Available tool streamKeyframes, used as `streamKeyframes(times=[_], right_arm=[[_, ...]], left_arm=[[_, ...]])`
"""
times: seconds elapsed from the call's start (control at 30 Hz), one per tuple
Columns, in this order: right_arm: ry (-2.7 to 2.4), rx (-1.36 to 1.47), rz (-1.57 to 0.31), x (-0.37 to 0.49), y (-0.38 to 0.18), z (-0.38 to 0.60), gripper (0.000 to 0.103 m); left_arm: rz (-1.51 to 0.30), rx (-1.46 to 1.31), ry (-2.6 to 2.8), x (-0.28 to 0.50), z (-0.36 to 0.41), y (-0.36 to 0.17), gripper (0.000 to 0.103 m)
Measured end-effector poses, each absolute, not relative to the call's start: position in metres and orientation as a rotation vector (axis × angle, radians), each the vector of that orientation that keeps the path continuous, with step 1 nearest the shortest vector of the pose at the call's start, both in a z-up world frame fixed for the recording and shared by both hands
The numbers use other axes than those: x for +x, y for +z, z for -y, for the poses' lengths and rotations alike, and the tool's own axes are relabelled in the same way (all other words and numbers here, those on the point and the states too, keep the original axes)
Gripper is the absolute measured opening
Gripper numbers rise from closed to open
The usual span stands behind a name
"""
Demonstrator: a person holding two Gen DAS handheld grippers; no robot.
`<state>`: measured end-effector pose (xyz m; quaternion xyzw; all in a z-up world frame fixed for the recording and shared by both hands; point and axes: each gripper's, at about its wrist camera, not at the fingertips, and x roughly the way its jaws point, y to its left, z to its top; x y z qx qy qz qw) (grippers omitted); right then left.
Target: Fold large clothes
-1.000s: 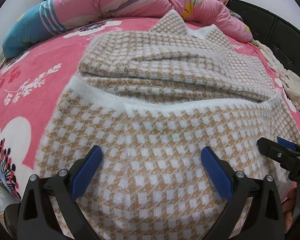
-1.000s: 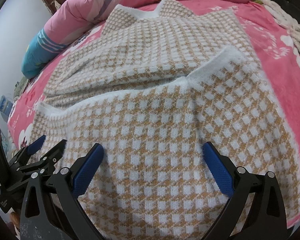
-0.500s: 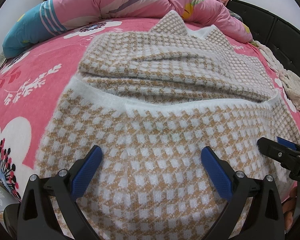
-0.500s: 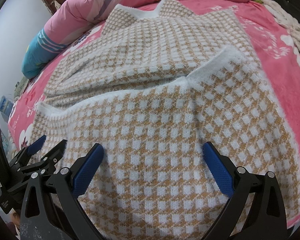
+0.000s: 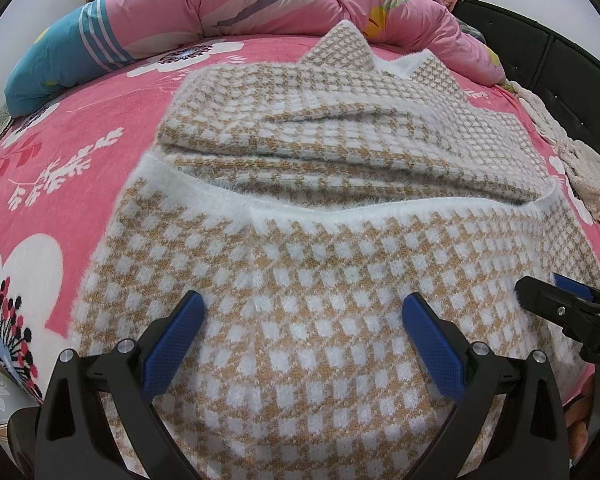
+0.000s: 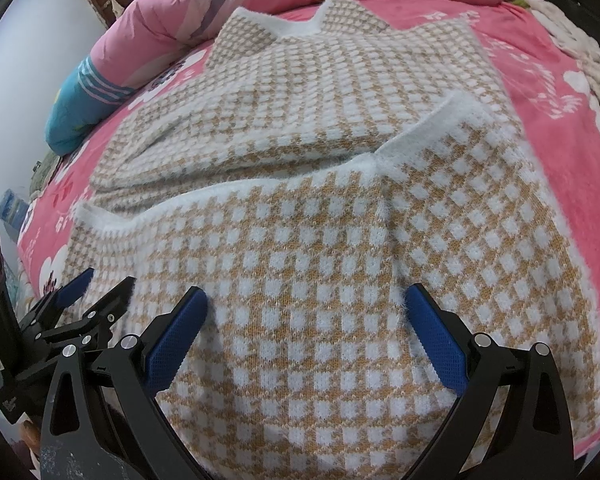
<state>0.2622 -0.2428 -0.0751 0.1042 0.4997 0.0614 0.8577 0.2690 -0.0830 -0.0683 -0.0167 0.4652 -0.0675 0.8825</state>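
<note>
Checked sweater (image 5: 320,280): spread on the pink bed (image 5: 80,152), collar far, folded hem nearest. Left tongs (image 5: 303,334) and right tongs (image 6: 306,330): spread wide, side by side over the near edge, pinching nothing.

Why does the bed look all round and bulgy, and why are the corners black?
Both views come through a fisheye lens, which bends straight things: in the left wrist view the checked sweater swells like a ball, in the right wrist view the pink bedsheet curves away. The black corners are the lens rim. The light is soft and both pictures look sharp.
</note>
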Motion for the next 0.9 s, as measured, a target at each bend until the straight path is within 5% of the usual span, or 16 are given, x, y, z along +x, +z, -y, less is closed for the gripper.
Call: streamKeyframes(times=[0.9], right_arm=[[0.146, 0.224, -1.042, 0.2568, -0.0744, 0.2491, 0.095]], left_arm=[[-0.964, -0.027, -0.137, 0.2674, 0.0821, -0.0684, 0.098]])
